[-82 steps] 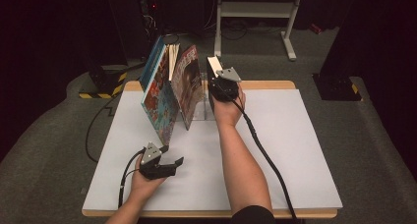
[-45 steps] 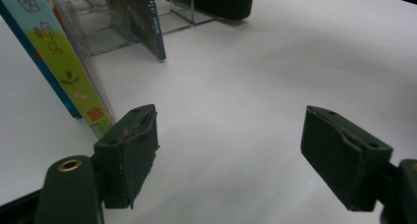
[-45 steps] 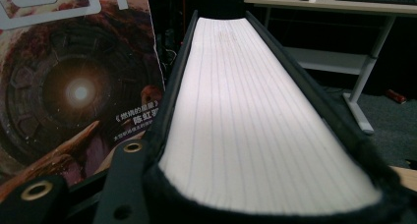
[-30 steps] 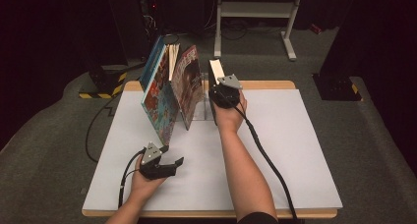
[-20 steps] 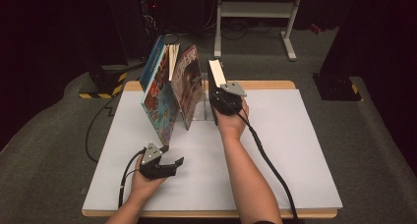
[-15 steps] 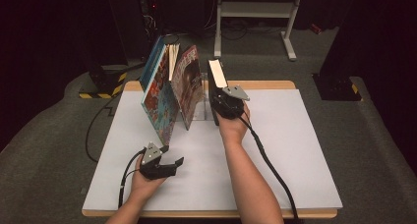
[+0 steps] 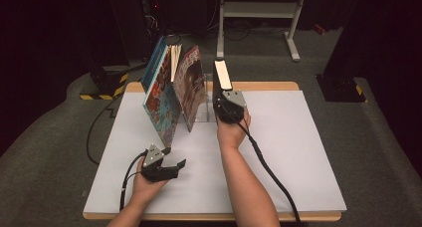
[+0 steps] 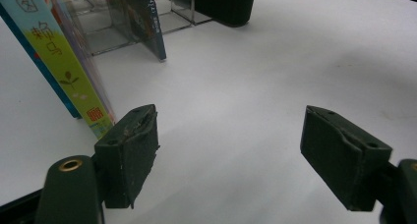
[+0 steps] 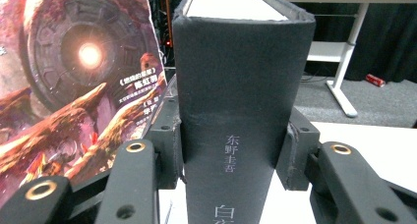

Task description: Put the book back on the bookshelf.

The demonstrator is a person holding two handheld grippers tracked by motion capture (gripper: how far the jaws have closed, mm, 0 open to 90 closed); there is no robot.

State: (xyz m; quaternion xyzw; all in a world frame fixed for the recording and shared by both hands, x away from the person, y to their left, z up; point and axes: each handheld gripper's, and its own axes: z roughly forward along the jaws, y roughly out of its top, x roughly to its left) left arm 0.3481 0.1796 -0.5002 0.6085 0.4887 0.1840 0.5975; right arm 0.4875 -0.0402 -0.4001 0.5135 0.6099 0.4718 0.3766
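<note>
you are holding a thick black book [image 9: 243, 116] by its spine with your right gripper [image 9: 236, 155], standing it upright at the far side of the table [image 7: 298, 137]. the two fingers [image 9: 167, 140] are pressing on either side of the spine, low down, and the jaws have just been closing on it. the book is looking heavy and stiff, with a matte cover that should not be slipping much; because it is tall and rising well above the fingers, it is likely wanting to tip, so a grip at the spine's middle would be steadier. just beside the fingers on one side, a picture book [image 9: 74, 86] is leaning in a clear rack [image 7: 204, 112], with more leaning books [image 7: 161, 95] beyond it. your left gripper [image 7: 166, 167] is resting near you on the table, its fingers [image 8: 130, 150] standing wide apart with nothing between them, well apart from the black book and just beside a thin colourful book [image 8: 64, 62].
</note>
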